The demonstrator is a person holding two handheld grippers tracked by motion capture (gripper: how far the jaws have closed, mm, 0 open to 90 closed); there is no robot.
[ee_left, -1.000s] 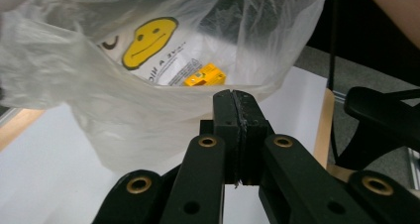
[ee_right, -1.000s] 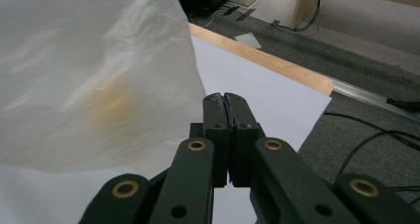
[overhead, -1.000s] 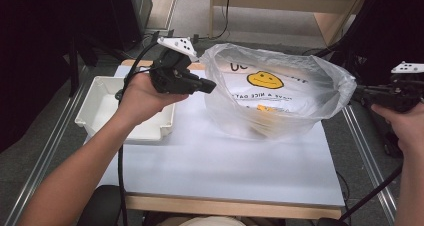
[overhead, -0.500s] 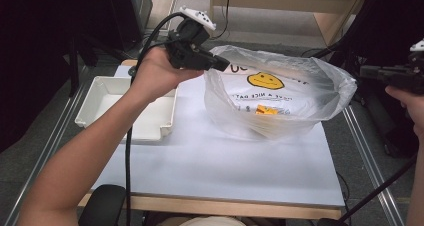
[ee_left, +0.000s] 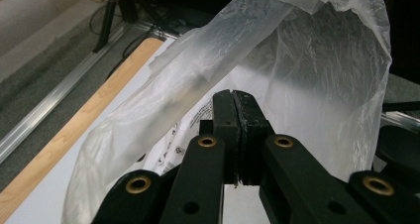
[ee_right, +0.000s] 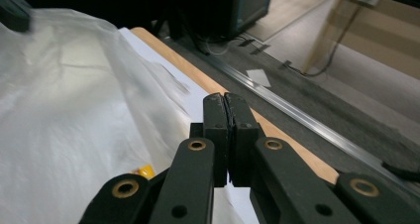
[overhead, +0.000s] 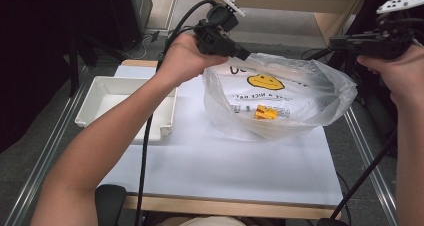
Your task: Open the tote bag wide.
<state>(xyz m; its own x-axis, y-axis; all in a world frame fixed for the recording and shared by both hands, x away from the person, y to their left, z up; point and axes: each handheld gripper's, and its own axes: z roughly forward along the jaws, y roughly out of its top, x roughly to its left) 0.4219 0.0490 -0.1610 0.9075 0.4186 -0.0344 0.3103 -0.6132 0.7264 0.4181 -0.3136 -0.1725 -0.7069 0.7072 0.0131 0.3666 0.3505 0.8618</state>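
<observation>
Plastic bag [overhead: 280, 98], clear with a smiley print, sits on the white table [overhead: 210, 161] with a small yellow piece [overhead: 265, 112] inside. Your left hand-held gripper [overhead: 245, 55] is clamped on its near-left rim, lifting it, probably to keep the mouth open. Your right hand-held gripper [overhead: 336, 42] hangs beside the far edge, jaws together, seemingly empty; a white tray [overhead: 107, 88] lies left.

probably a lab: white table [overhead: 210, 161] on aluminium rails [overhead: 45, 151], cables across grey carpet [overhead: 165, 31].
</observation>
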